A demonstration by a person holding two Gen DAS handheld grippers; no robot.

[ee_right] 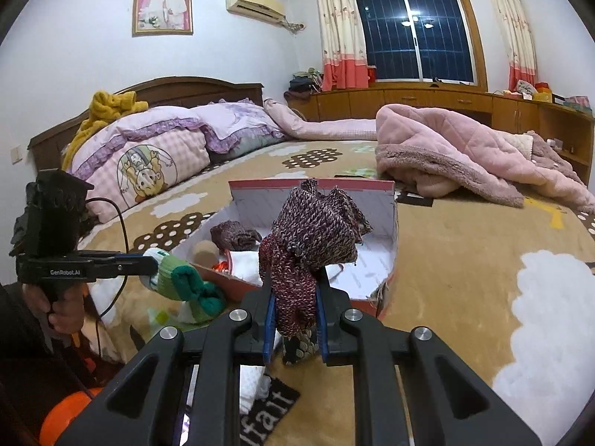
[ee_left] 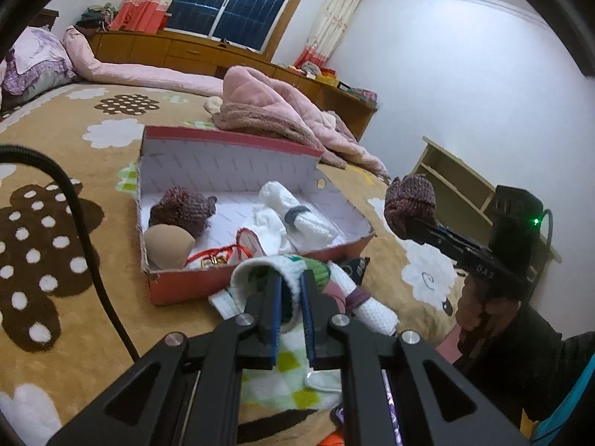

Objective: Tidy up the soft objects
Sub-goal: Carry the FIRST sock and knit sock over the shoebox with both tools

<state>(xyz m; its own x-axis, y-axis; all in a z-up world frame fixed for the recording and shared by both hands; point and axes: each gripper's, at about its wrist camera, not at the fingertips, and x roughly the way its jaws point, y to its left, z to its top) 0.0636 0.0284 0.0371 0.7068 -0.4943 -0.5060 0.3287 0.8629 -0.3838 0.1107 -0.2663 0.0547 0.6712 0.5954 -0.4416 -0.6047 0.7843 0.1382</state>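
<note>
An open red shoebox with a white inside lies on the brown flowered bedspread. It holds a maroon knit piece, a beige pad, a rolled white cloth and a red-strung trinket. My left gripper is shut on a white and green knit sock just in front of the box's near wall. My right gripper is shut on a maroon knit sock, held in the air before the box. The right wrist view shows the left gripper at the left with its sock.
A rolled white cloth with a purple band and other loose cloths lie under the left gripper. A dark cloth with white lettering lies below the right one. A pink padded coat sits behind the box. Pillows are at the headboard.
</note>
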